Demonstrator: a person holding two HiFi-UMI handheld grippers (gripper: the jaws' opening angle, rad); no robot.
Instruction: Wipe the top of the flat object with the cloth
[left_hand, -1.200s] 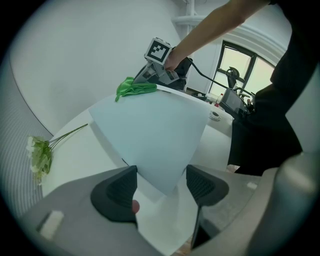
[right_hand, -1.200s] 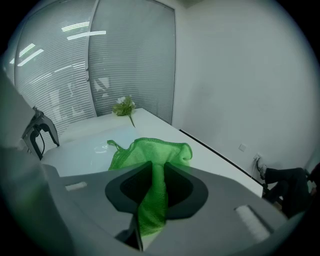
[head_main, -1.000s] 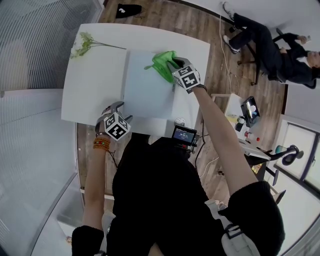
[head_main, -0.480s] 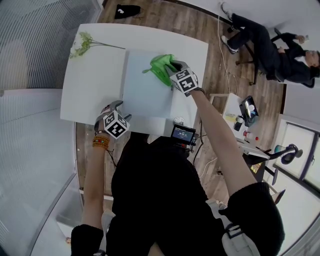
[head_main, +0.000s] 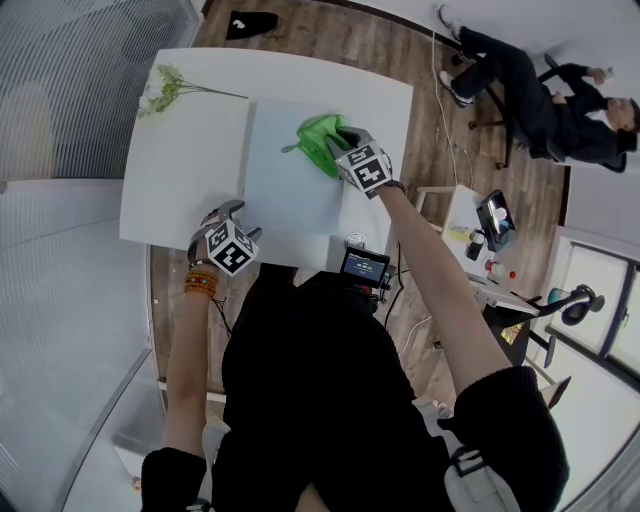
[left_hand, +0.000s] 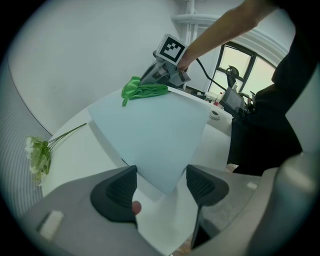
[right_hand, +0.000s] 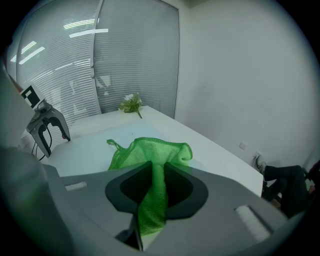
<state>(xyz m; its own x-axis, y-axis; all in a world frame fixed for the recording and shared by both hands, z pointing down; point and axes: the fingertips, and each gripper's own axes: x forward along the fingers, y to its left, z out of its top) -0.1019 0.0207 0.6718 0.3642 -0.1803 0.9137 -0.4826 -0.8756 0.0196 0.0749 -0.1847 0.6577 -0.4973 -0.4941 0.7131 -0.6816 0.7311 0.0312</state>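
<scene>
— Cloth (head_main: 318, 140) first: where is it?

— Bunched and green, lying on the far right part of the pale blue board (head_main: 285, 195), with one end pinched in the right gripper (head_main: 338, 142). In the right gripper view its jaws are pressed together on a fold of the cloth (right_hand: 150, 150), and the rest spreads out on the board ahead of them.

— And the board itself?

— Flat on the white table (head_main: 185, 170), right of the table's middle, its right edge near the table's right edge.

— What about the other hand?

— The left gripper (head_main: 240, 222) is at the board's near left corner, close to the table's near edge. In its own view the jaws are spread apart; the corner of the board (left_hand: 150, 130) shows between them, and the pads are not touching it.

— Anything else on the table?

— A sprig of white flowers (head_main: 165, 88) at the far left corner, well apart from the board. A small device with a screen (head_main: 367, 267) sits at the near edge, right of the person's body.

— Beyond the table?

— A person (head_main: 540, 95) sits past the far right corner.
</scene>
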